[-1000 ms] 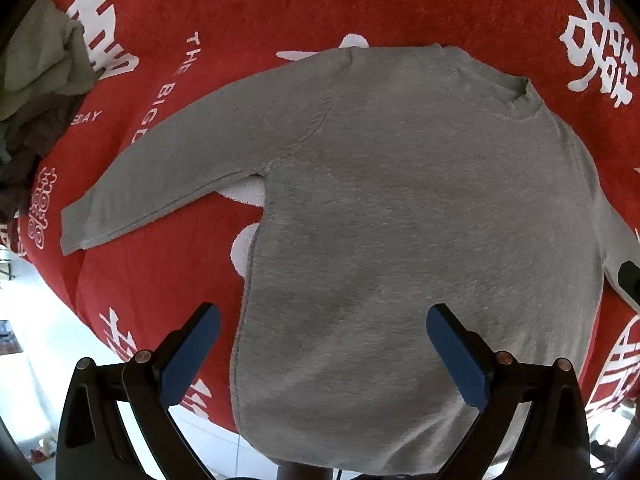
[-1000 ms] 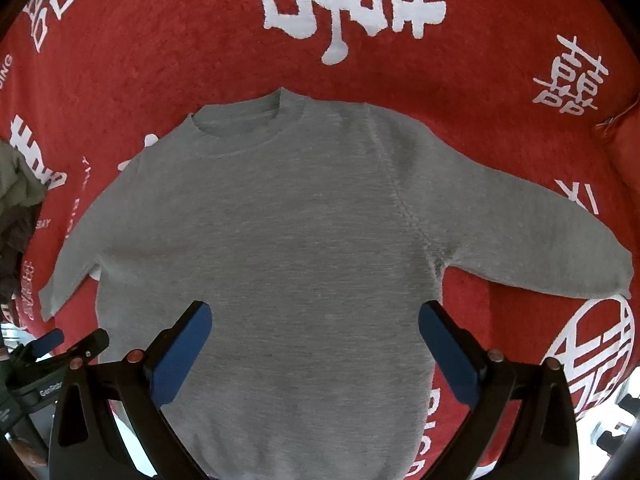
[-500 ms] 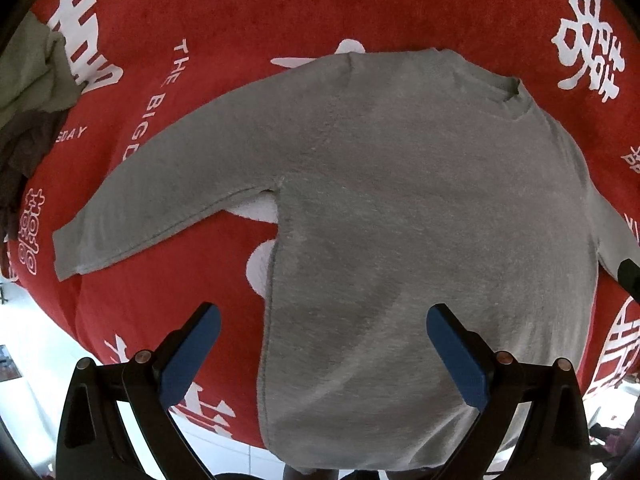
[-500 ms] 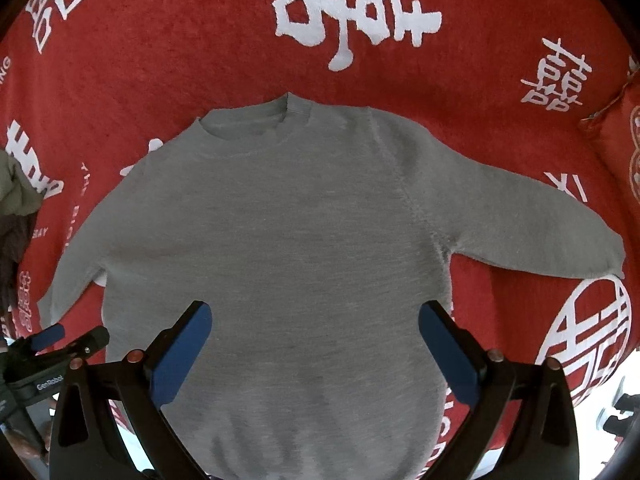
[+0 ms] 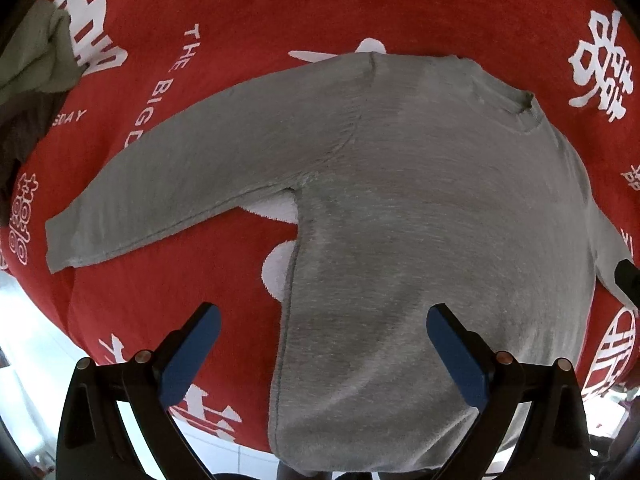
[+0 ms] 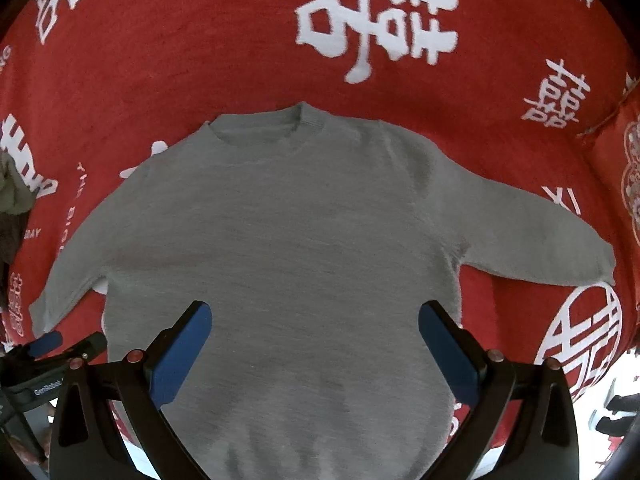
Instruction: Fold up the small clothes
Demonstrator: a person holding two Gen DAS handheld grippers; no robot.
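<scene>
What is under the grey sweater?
The sweater lies flat on a red blanket with white characters; print pokes out at its left armpit. Anything beneath its body is hidden.

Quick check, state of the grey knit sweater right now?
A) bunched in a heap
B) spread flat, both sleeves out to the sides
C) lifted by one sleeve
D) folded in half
B: the grey knit sweater lies flat on the red cloth with white characters, sleeves extended left and right; the left hand-held gripper and right hand-held gripper are open above it, holding nothing.
</scene>
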